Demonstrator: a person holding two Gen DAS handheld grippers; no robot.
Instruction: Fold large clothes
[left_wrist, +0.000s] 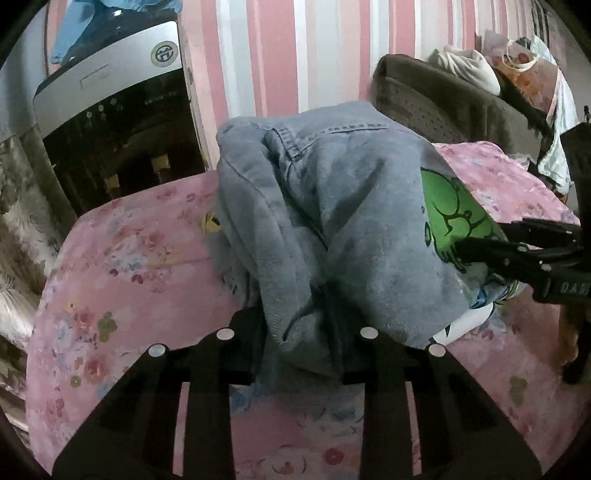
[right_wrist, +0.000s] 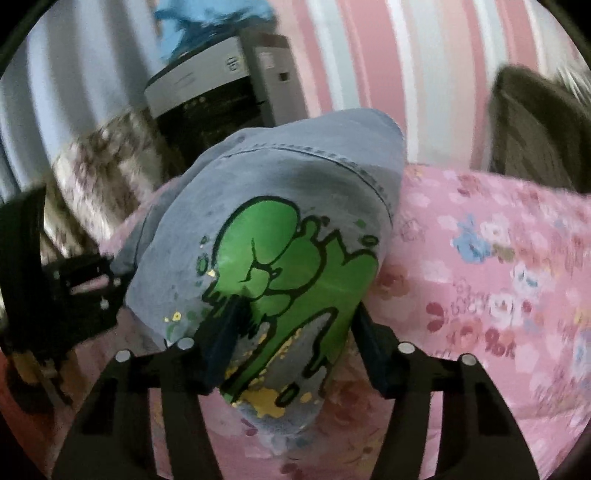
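A light-blue denim garment (left_wrist: 332, 206) with a green cartoon print (right_wrist: 295, 266) is bunched up in a heap on a bed with a pink floral cover (left_wrist: 129, 258). My left gripper (left_wrist: 297, 339) is shut on a thick fold at the heap's near edge, and the cloth fills the gap between its fingers. My right gripper (right_wrist: 295, 354) is shut on the printed part, with a finger on each side of it. In the left wrist view the right gripper (left_wrist: 480, 236) comes in from the right onto the print. The left gripper (right_wrist: 85, 280) shows at the left edge of the right wrist view.
Behind the bed are a pink and white striped wall and a grey cabinet (left_wrist: 110, 85) with blue cloth (left_wrist: 110, 11) on top. A brown padded piece (left_wrist: 443, 99) and piled clothes (left_wrist: 517, 62) stand at the back right. The floral cover (right_wrist: 480, 277) spreads to the right.
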